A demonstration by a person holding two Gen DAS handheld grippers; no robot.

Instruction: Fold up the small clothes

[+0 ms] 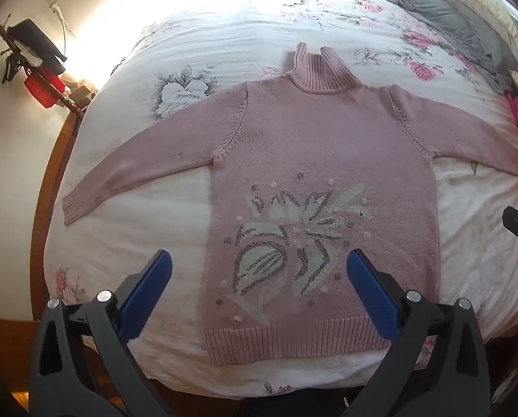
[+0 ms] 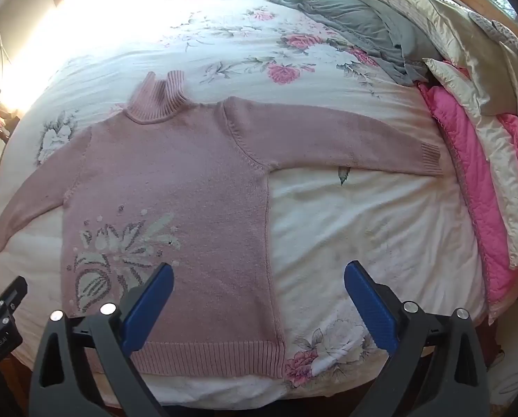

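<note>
Flat on the bed [image 1: 126, 229] in front of me lies a pink sweater [image 1: 321, 160], front side up, both sleeves spread out to the sides and its ribbed collar pointing away from me. A white and grey knitted flower pattern covers the lower front, and the ribbed hem sits nearest to me at the bed's edge. My left tool [image 1: 259, 271] hovers above the hem with its blue fingers wide apart, gripping nothing. My right tool [image 2: 259, 285] hangs over the sweater's right edge, just as wide and empty. Grey and pink bedding [image 2: 467, 160] is piled at the right.
</note>
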